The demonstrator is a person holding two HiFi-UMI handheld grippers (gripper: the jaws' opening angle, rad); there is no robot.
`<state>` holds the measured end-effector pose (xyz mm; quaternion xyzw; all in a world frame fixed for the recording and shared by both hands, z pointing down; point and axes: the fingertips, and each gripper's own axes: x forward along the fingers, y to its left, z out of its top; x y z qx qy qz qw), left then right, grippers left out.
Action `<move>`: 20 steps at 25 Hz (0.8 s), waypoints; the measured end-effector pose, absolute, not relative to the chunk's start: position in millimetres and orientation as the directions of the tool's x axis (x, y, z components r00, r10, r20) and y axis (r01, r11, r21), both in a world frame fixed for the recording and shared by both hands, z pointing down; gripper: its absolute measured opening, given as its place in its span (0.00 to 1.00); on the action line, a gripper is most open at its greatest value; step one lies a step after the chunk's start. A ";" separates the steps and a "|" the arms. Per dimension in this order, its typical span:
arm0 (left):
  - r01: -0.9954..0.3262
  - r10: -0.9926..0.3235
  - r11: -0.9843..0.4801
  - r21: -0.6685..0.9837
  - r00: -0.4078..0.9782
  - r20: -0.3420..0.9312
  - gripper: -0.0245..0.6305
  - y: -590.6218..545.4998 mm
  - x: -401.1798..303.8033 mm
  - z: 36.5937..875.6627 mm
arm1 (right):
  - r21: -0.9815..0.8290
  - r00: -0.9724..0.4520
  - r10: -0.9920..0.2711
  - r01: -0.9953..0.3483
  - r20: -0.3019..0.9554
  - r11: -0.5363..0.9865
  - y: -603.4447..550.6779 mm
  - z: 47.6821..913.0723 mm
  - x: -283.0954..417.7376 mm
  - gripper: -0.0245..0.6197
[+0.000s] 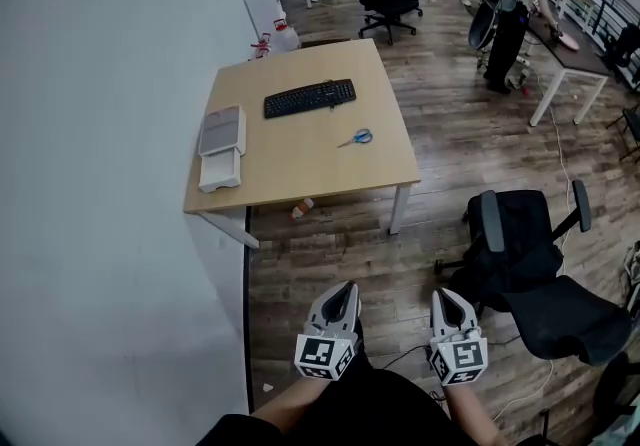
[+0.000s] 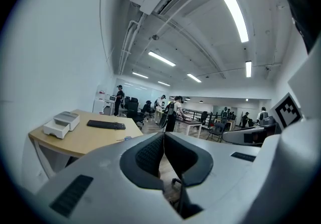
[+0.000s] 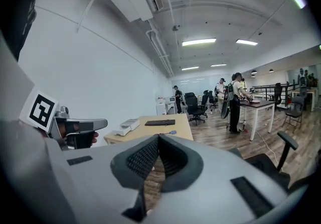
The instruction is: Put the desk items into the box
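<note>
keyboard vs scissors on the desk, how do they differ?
The keyboard is black, long and much the larger; the scissors are small with blue handles. The keyboard lies toward the far side of the desk, the scissors nearer its right edge. Both lie flat on the desk, outside the white box.

At lower right we see a black office chair (image 1: 525,254) on the wood floor (image 1: 470,134). At upper right a person (image 1: 508,29) stands beside a white-legged table (image 1: 580,52). A pale wall (image 1: 90,134) fills the left.
</note>
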<state>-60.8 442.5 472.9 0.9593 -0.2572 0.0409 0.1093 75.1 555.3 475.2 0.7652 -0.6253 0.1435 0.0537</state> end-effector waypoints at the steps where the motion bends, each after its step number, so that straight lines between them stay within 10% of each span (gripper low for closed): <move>1: -0.509 -0.488 -0.840 0.190 0.860 0.147 0.06 428.6 -54.9 475.8 | -0.093 0.184 -0.937 -0.971 0.297 -0.220 543.5 475.9 81.5 0.13; 20: -0.409 -0.374 -0.874 0.264 0.911 0.174 0.06 204.9 16.6 484.9 | -0.093 0.262 -0.901 -0.946 0.345 -0.310 307.7 467.6 147.7 0.13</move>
